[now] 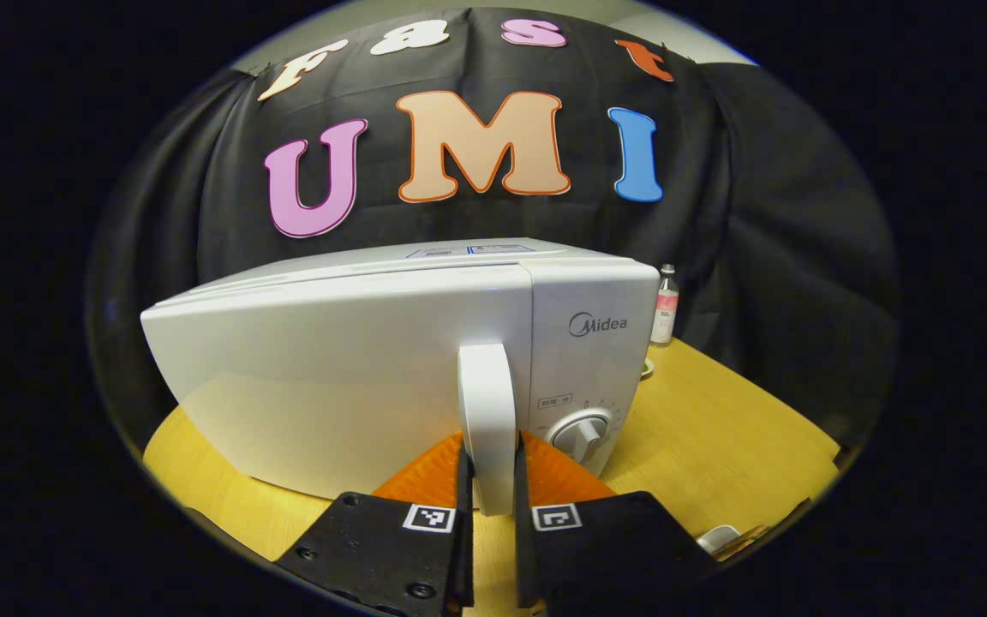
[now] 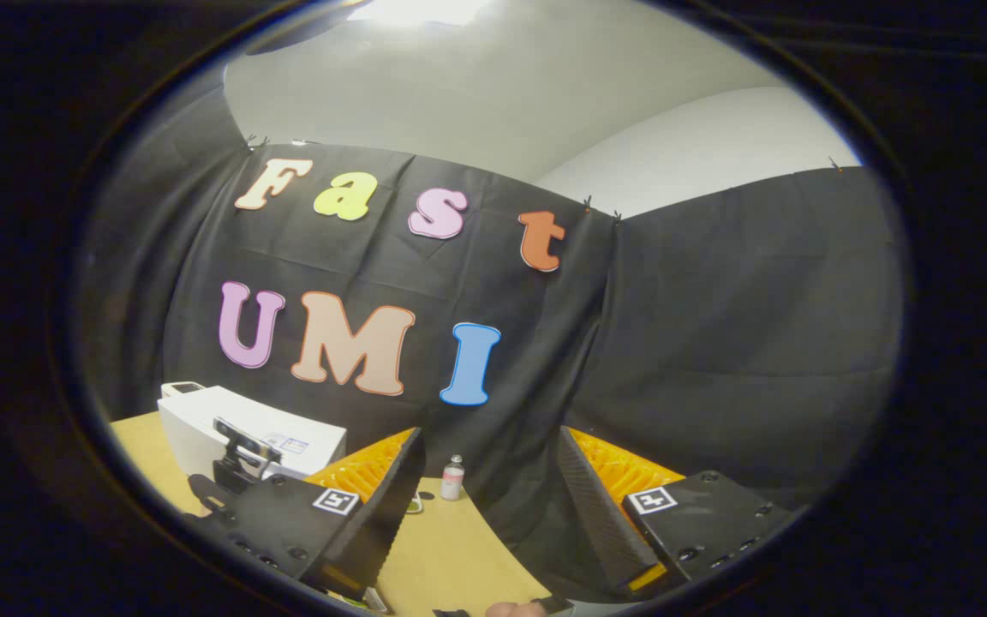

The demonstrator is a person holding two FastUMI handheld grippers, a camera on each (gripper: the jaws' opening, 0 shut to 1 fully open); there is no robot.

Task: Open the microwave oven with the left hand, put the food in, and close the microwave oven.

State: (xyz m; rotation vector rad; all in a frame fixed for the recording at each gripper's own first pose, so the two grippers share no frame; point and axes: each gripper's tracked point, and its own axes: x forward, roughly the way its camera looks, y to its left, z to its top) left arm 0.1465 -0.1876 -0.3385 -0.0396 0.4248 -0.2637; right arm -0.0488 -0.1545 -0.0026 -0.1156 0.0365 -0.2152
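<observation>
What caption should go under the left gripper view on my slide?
Left claw pinching the white microwave's door handle, door swinging open.

Left claw (image 1: 490,493) pinched tight — right claw (image 2: 485,506) spread wide, empty.

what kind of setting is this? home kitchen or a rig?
Most likely a staged recording booth, not a real kitchen: black cloth wall draped behind, a white microwave oven on a bare yellow table, and a lone small bottle. The left hand-held gripper is closed on the door handle.
</observation>
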